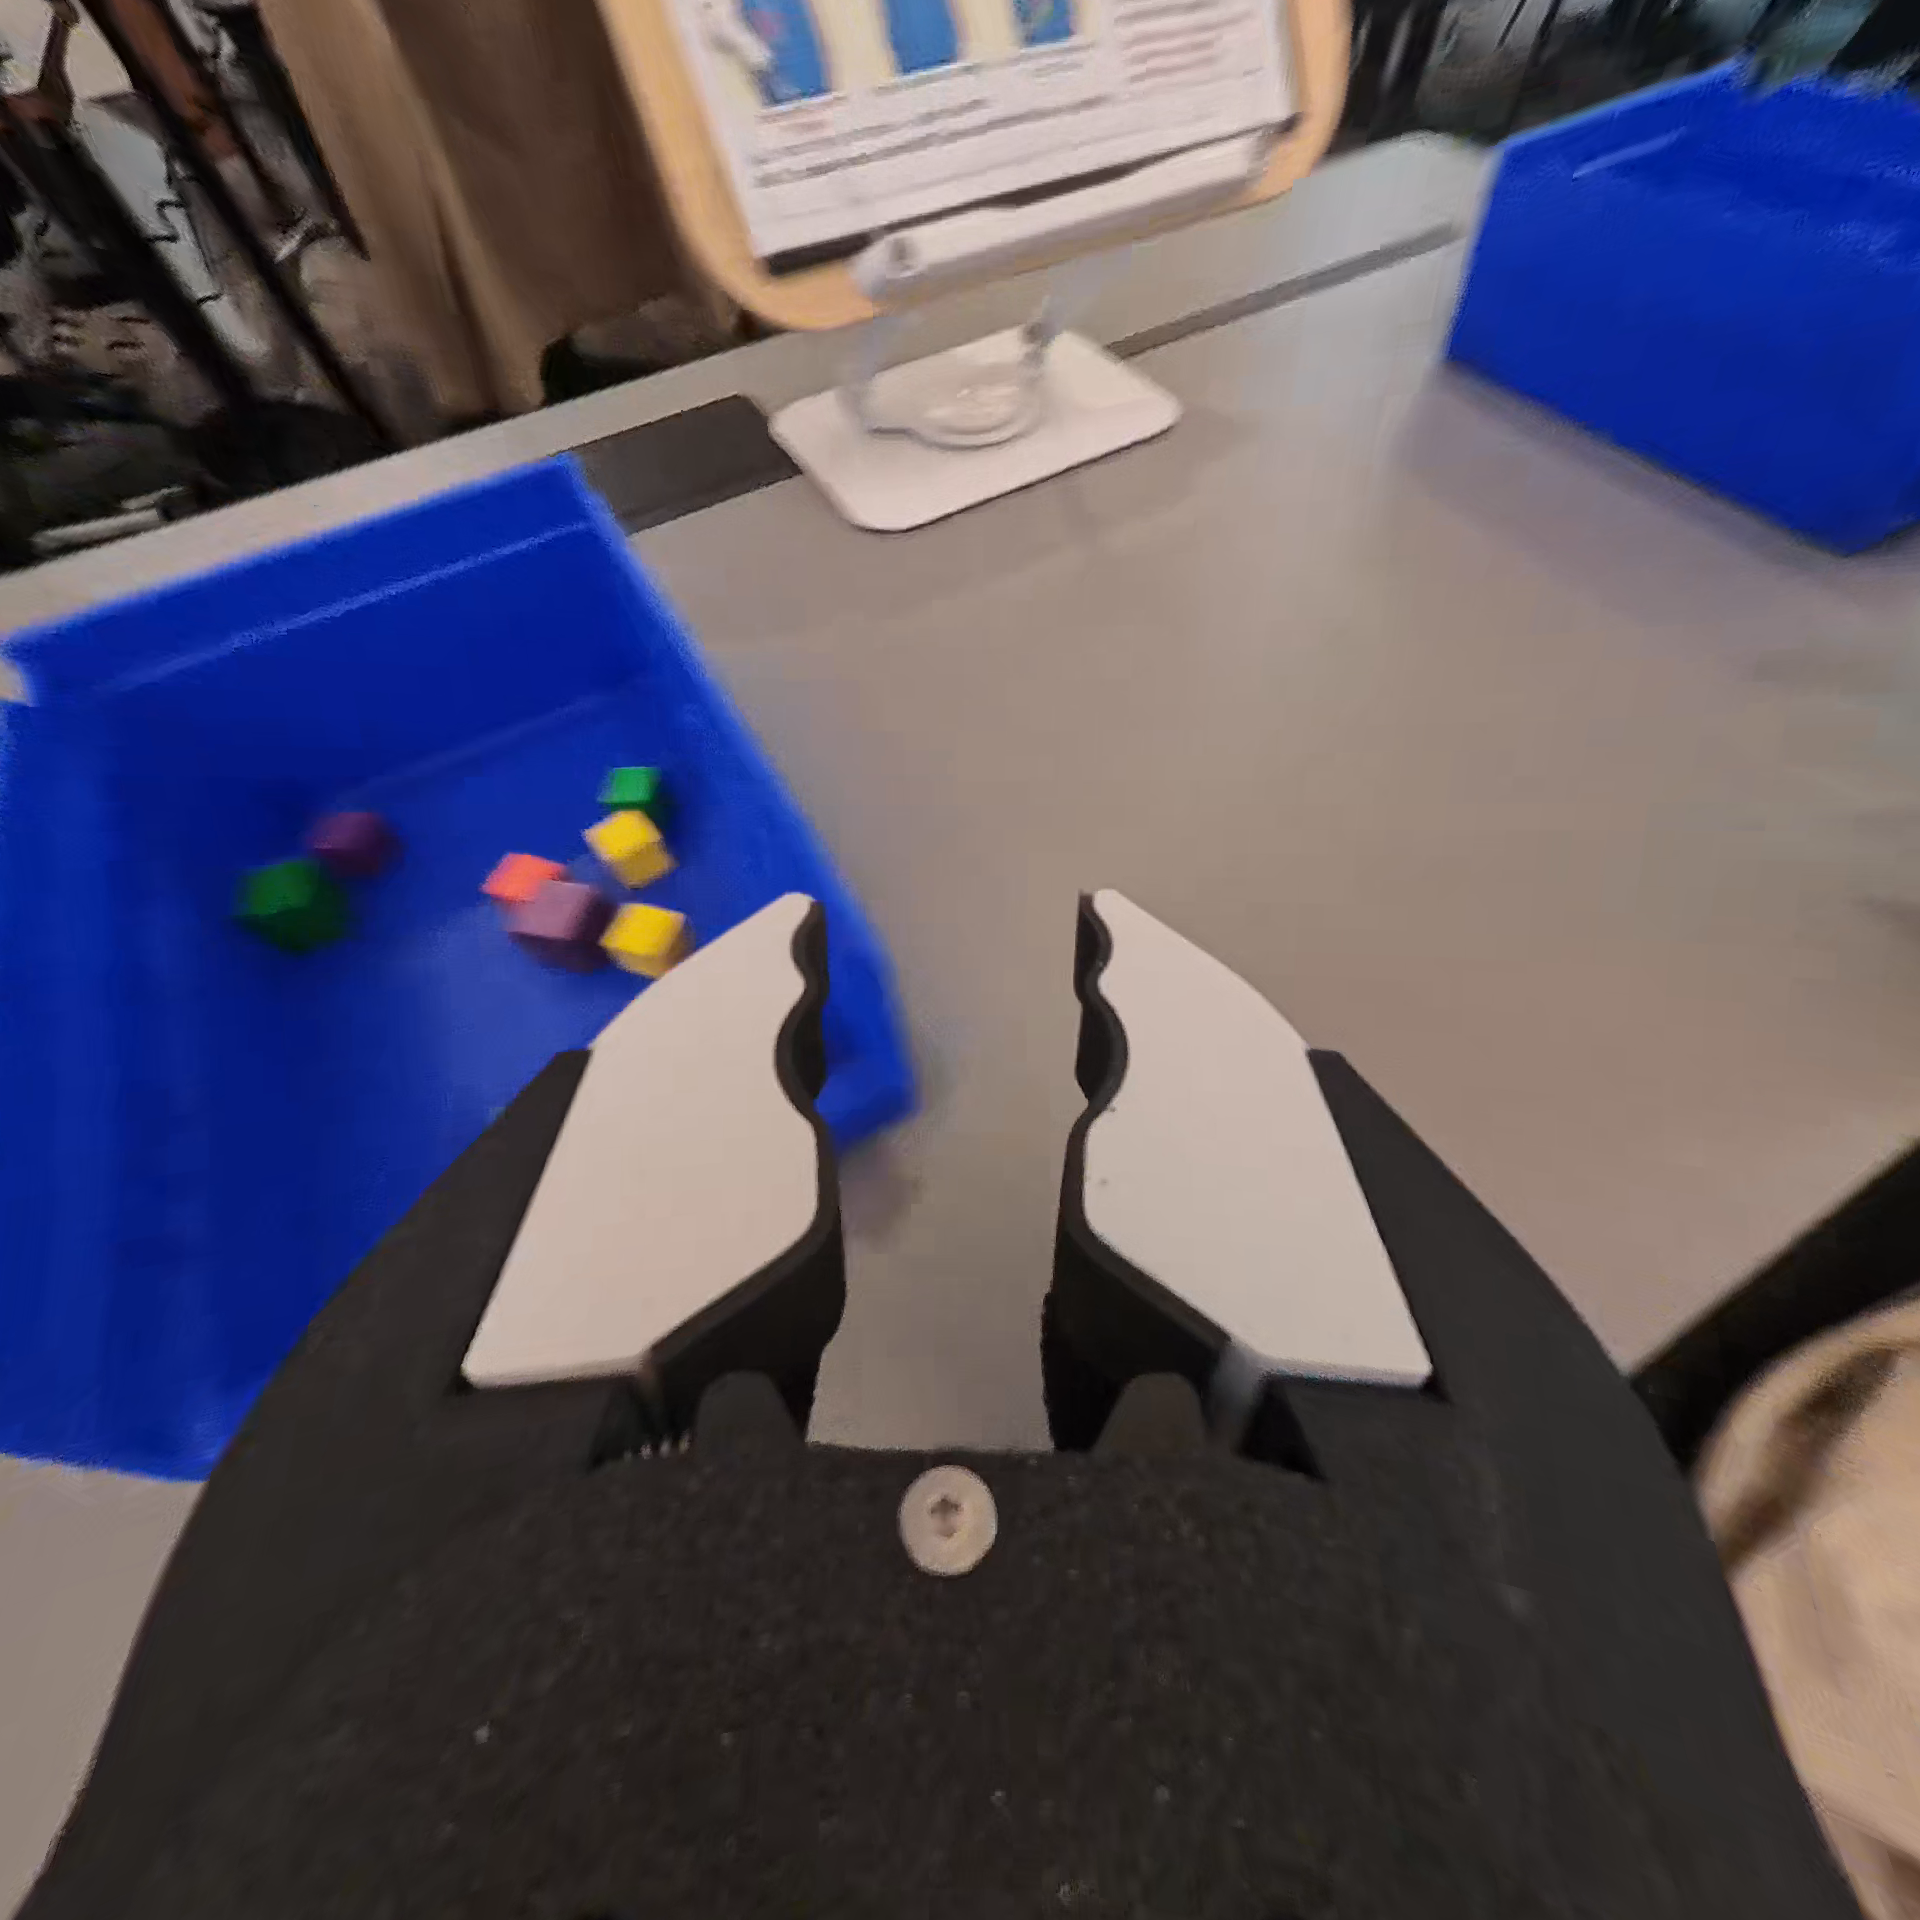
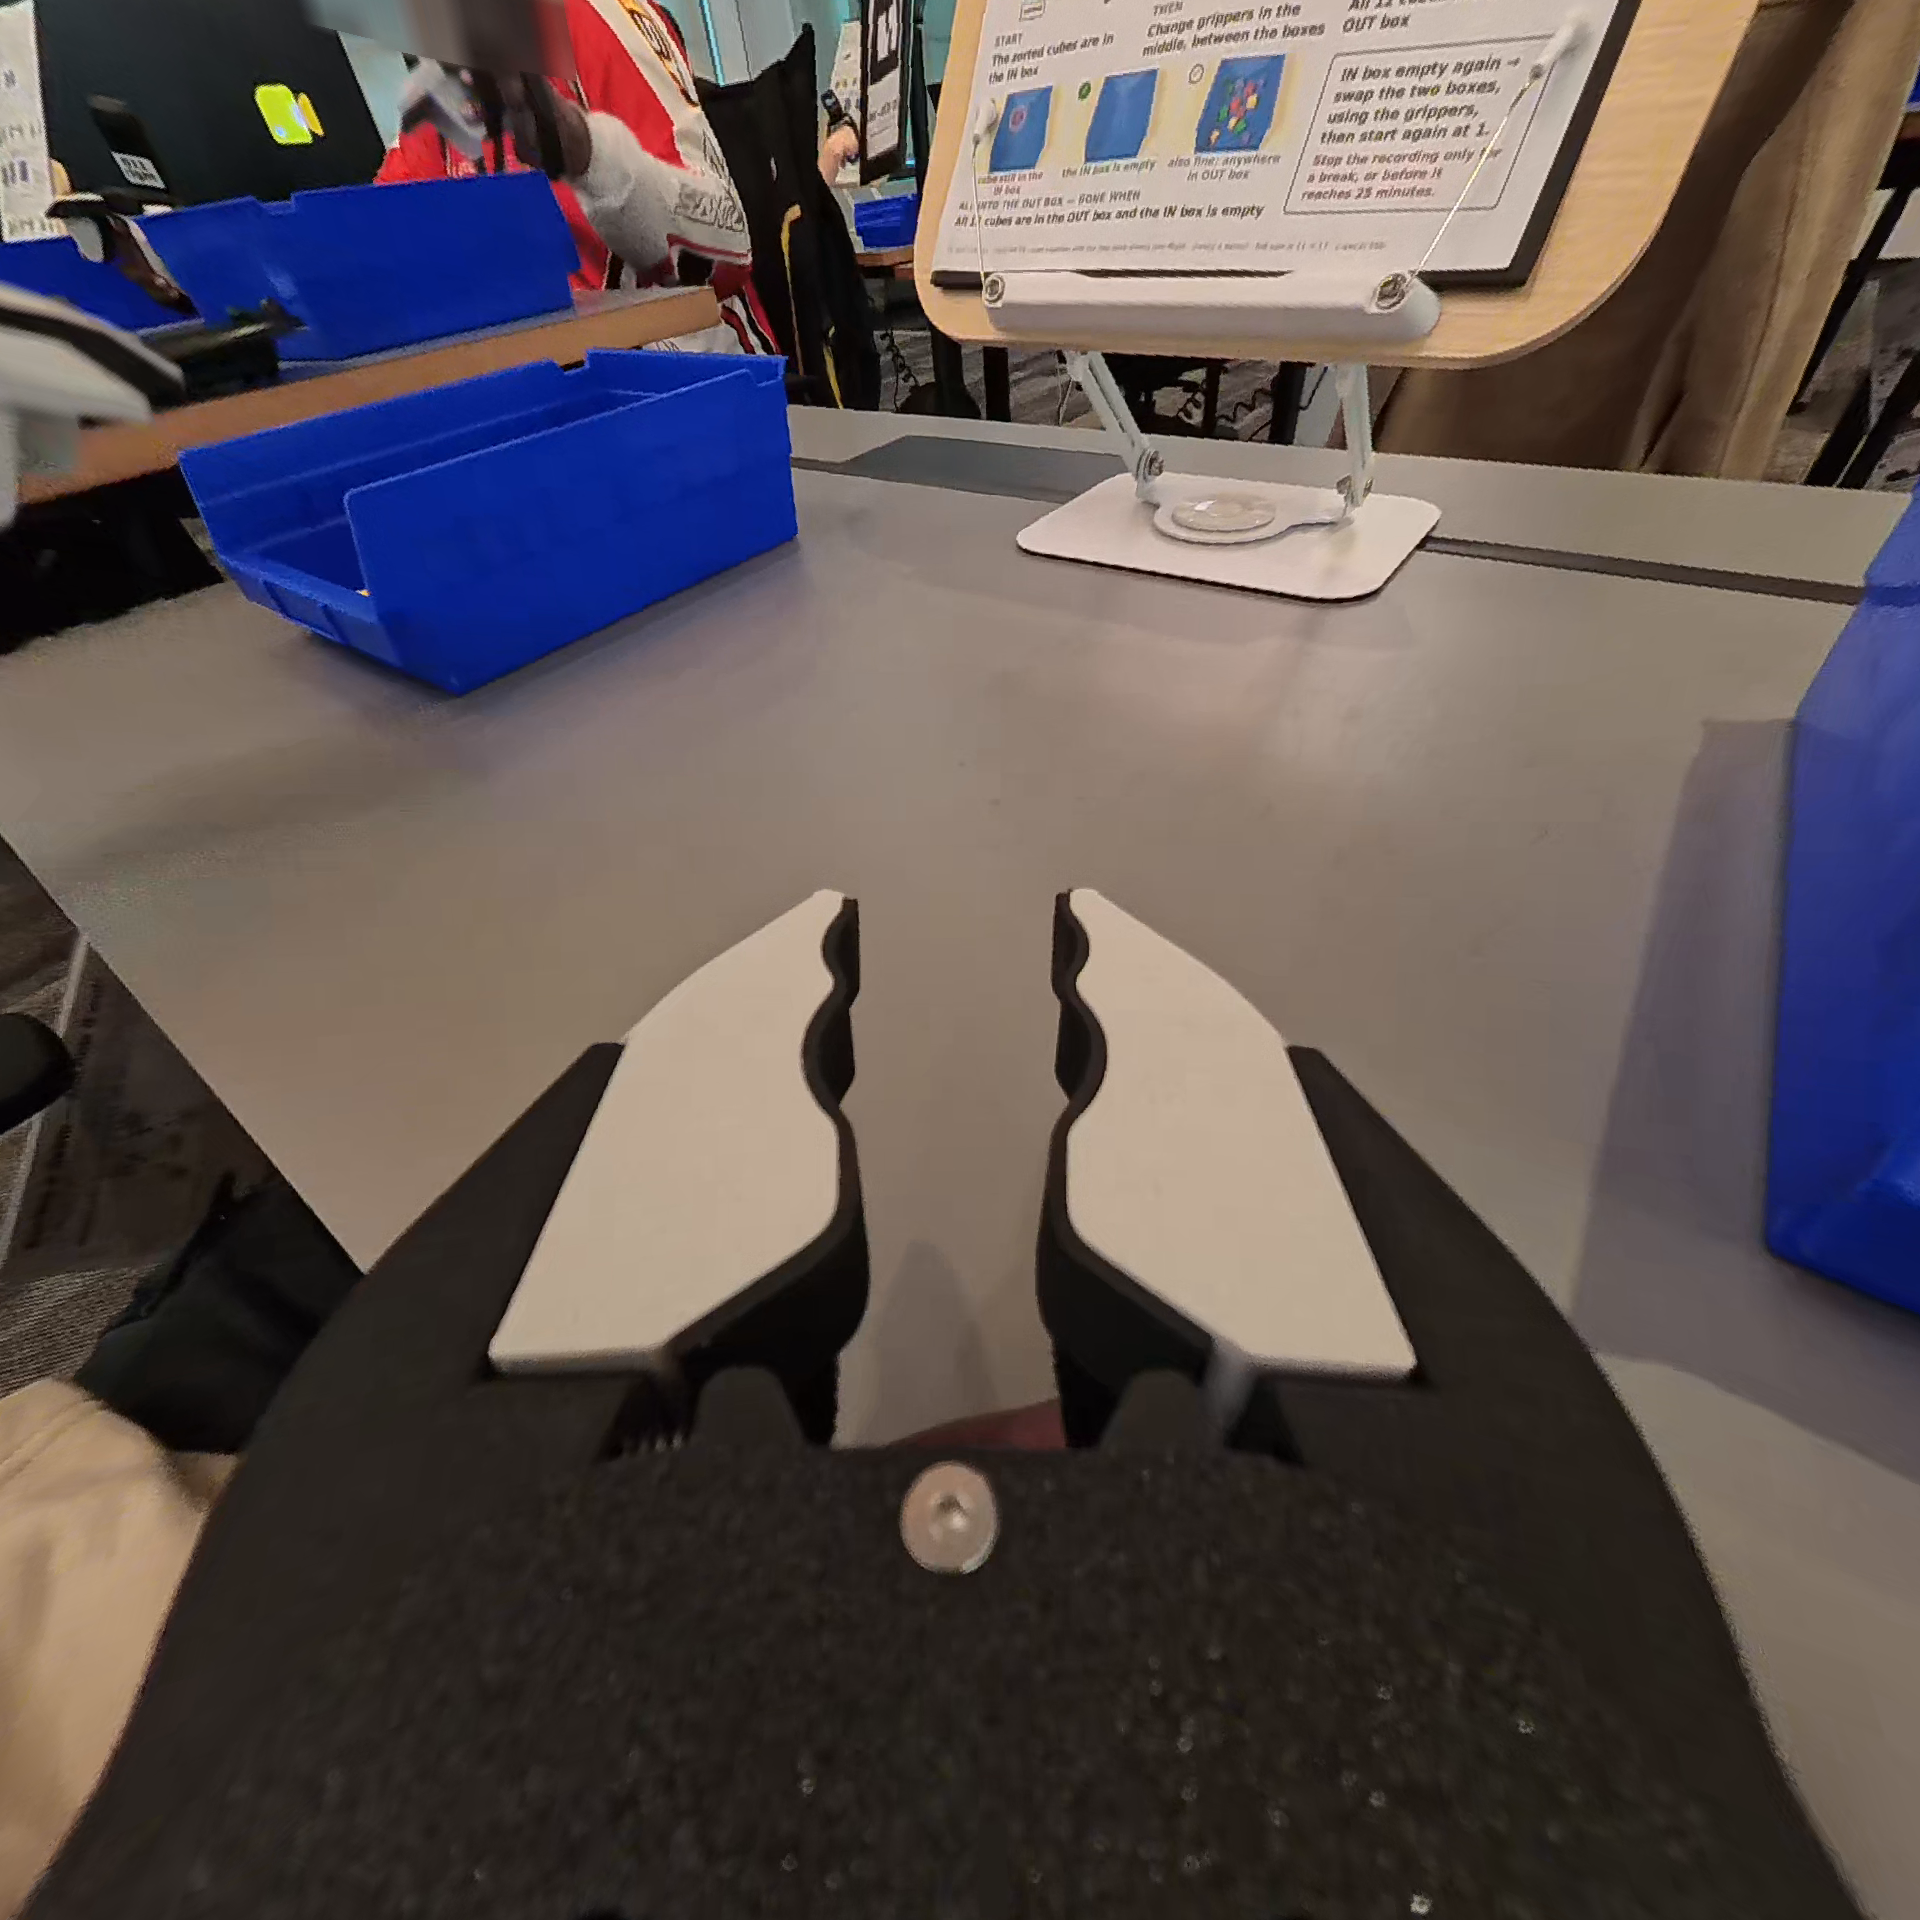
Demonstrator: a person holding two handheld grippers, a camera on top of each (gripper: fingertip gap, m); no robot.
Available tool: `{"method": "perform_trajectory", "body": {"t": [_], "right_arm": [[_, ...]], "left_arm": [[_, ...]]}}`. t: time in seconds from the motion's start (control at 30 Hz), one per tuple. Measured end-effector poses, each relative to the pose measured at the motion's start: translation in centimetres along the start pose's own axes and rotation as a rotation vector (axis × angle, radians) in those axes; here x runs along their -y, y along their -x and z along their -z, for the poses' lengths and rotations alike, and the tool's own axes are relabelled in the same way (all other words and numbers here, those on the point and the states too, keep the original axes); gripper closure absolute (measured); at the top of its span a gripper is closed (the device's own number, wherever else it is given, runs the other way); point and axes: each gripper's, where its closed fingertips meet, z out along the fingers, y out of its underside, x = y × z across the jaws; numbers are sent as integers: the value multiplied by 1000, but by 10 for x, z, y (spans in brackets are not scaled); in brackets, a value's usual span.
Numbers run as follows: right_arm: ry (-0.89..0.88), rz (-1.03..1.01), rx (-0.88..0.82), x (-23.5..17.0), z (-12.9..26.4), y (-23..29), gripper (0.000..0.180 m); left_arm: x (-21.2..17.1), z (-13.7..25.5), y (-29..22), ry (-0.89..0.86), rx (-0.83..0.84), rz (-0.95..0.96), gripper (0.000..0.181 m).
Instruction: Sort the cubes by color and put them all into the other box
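In the left wrist view a blue box (image 1: 125,1195) at the left holds several small cubes: two green (image 1: 291,902), two purple (image 1: 561,920), two yellow (image 1: 630,846) and one orange-red (image 1: 520,876). My left gripper (image 1: 948,925) is open and empty, hovering over the grey table just right of that box's near corner. A second blue box (image 1: 1704,332) stands at the far right. In the right wrist view my right gripper (image 2: 956,920) is open and empty above the table, with a blue box (image 2: 540,520) far left and another blue box's wall (image 2: 1860,987) at the right edge.
A document stand with a white base (image 1: 977,436) holds an instruction sheet at the back of the grey table (image 1: 1247,831); it also shows in the right wrist view (image 2: 1236,530). Behind are other tables with blue boxes (image 2: 384,260) and a person in red and white (image 2: 644,177). The grippers' ends are close to 40 cm from one another.
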Motion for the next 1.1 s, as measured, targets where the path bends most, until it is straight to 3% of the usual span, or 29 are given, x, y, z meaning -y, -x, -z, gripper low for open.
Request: {"method": "perform_trajectory", "body": {"t": [0.1,0.27,0.37,0.57,0.83,1.0,1.1], "right_arm": [[10,-15,19,-1,-3,-1,144],[22,-21,33,-2,-6,-1,146],[28,-18,30,-2,-6,-2,146],[49,-45,43,-9,-6,-3,147],[60,-78,67,-10,-6,-3,149],[50,-66,51,-7,-3,-6,150],[50,-79,51,-7,-2,-6,150]], "left_arm": [[-1,-29,71,199,38,-103,137],[-50,-104,148,578,22,-103,137],[-66,-128,166,694,9,-90,138],[-102,-139,170,885,-59,-128,147],[-88,-132,163,753,-72,-179,152],[-30,-83,127,332,-56,-175,152],[3,-42,108,27,62,-94,152]]}}
